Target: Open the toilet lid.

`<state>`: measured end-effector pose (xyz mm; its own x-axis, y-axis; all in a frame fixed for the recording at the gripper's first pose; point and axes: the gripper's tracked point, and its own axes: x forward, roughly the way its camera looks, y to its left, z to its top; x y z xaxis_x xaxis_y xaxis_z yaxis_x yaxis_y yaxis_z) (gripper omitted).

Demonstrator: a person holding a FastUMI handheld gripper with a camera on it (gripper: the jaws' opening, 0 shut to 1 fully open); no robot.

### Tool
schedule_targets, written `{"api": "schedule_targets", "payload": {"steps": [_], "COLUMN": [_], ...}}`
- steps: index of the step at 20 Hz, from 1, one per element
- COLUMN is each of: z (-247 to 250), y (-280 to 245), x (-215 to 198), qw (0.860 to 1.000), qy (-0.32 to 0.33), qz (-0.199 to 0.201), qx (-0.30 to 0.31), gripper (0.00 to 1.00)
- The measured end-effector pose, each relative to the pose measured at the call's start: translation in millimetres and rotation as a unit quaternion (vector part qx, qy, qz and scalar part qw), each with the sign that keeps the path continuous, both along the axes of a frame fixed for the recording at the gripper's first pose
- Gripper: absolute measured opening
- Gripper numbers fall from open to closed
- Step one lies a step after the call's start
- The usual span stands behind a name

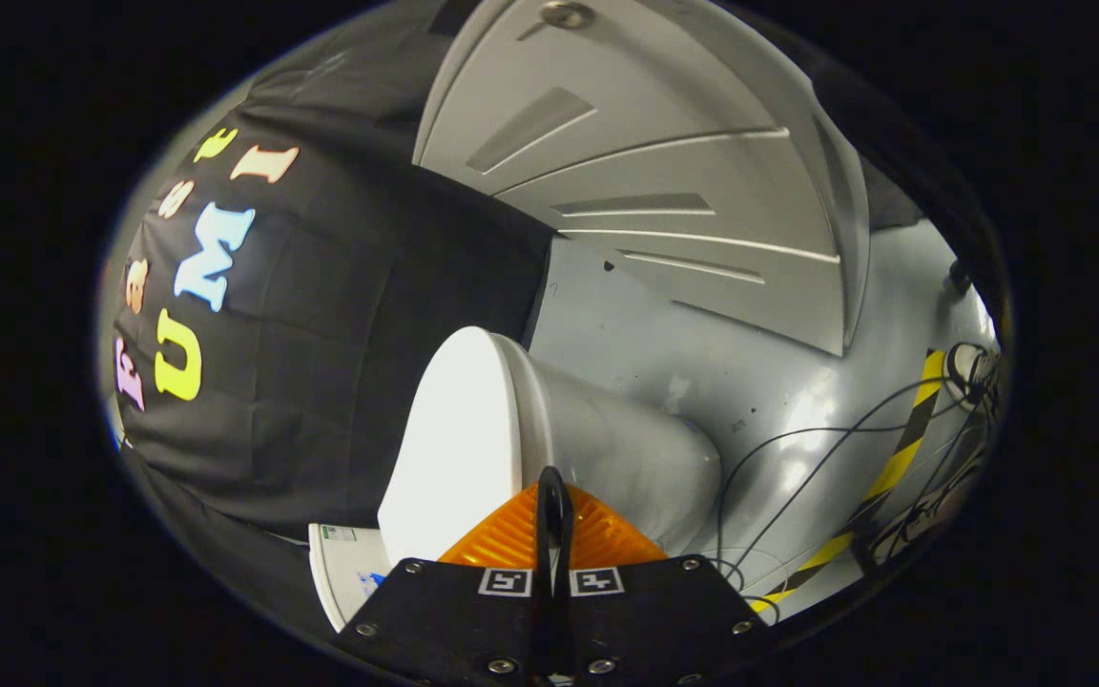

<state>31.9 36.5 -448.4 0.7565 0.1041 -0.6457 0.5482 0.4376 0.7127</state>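
Note:
The view is rolled sideways. The white toilet lid [459, 448] lies flat against the bowl [626, 448], its broad top face turned toward the black cloth wall. My gripper [554, 482] is shut, its two fingers pressed together with nothing visible between them. The tips sit against the bowl just beside the lid's rim [523, 420], near the toilet's front end. I cannot tell whether they touch the rim itself.
A white object with a label [344, 563] sits by the lid beside the gripper body. Grey floor [750, 382] runs beyond the bowl, with loose black cables [798, 458] and a yellow-black tape strip [902, 448]. A white panelled door [654, 162] stands farther off.

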Motion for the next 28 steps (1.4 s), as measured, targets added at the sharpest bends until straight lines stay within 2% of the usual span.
{"api": "schedule_targets", "payload": {"steps": [4,10,15,24,28], "z": [24,71,119,202,239], "y": [1,5,17,55,82], "x": [2,8,11,16,16], "qw": [1.000,0.994,0.985,0.942,0.916], "qy": [0.003,-0.015,-0.038,-0.069,-0.083], "qz": [0.007,0.049,0.090,0.154,0.180], "qx": [-0.030,-0.093,-0.145,-0.291,-0.348], "gripper": [0.00,0.00,0.00,0.00,0.00]}}
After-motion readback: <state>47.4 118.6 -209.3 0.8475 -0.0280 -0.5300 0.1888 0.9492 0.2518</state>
